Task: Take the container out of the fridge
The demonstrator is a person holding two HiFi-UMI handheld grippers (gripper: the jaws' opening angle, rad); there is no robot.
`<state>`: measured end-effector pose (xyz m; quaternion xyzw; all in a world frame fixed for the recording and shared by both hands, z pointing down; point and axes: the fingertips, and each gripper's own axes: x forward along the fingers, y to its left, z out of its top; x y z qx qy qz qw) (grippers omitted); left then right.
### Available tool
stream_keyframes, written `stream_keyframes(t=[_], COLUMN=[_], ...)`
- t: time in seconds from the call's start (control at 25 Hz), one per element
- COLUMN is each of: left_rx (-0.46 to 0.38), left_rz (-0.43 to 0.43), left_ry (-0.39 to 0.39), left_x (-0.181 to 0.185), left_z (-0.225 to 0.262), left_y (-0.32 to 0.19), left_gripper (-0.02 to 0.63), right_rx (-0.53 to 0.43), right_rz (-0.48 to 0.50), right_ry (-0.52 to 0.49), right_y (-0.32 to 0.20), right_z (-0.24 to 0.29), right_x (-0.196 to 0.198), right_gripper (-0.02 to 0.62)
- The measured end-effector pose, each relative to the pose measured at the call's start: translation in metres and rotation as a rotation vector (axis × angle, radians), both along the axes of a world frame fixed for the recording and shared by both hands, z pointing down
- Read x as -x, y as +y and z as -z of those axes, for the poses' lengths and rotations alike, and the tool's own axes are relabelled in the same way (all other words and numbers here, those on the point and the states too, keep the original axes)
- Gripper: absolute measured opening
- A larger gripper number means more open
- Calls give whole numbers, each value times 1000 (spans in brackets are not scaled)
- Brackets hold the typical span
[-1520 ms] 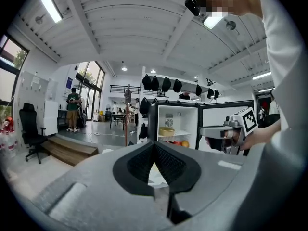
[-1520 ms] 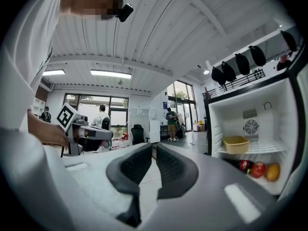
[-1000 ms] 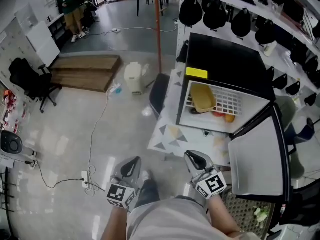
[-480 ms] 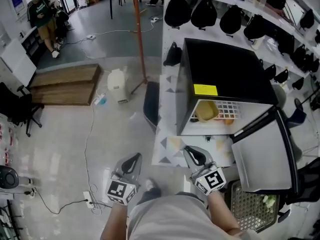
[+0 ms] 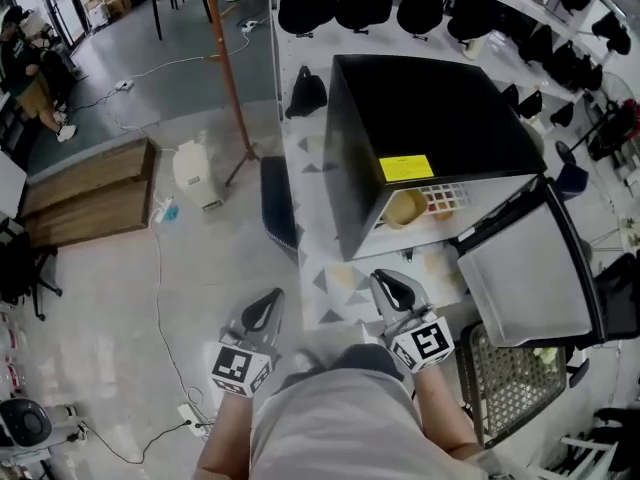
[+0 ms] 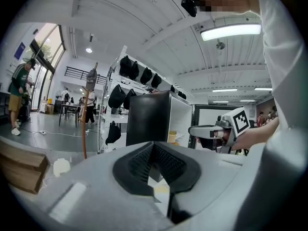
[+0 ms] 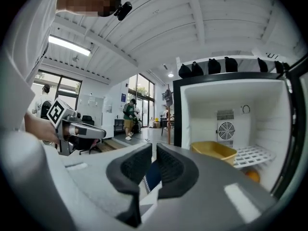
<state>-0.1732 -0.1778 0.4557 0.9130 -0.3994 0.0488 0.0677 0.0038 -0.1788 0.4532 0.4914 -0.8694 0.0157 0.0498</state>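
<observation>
A black mini fridge (image 5: 430, 118) stands on a patterned table, its door (image 5: 525, 278) swung open to the right. Inside, a yellow container (image 5: 405, 208) sits on the white wire shelf (image 5: 445, 196). In the right gripper view the container (image 7: 214, 151) is ahead and to the right, with an orange fruit (image 7: 252, 175) below the shelf. My left gripper (image 5: 262, 313) and right gripper (image 5: 392, 290) hang side by side near my body, short of the fridge. Both are shut and empty. The left gripper (image 6: 154, 146) faces the fridge's side (image 6: 149, 117); the right gripper (image 7: 154, 148) faces its open front.
A dark chair (image 5: 278, 203) stands left of the table. Farther left on the floor are a white jug (image 5: 197, 173), a wooden platform (image 5: 85, 193), an orange pole (image 5: 232, 78) and a loose cable. A wire basket (image 5: 510, 383) sits below the open door. Black bags (image 5: 400, 8) hang behind.
The head view has shifted: the fridge's black top now fills more of the picture and its inside shows less. Both grippers keep their place before my body, still shut.
</observation>
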Motion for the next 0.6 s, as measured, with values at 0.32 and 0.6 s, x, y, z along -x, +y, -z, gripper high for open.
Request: stream_keyframes(t=[0.32,0.6], left_rx=[6,24], left_rz=[-68,-29], left_ry=[9,-19], left_x=[-21,-41], left_z=[2,-4], left_y=[-32,-53], left_gripper=[9,9], right_rx=[23,39], right_rz=[-113,-74], right_ry=[74,122], right_y=[-35,-74], right_z=[-6,-11], right_x=[-32,-60], right_gripper=[31,51])
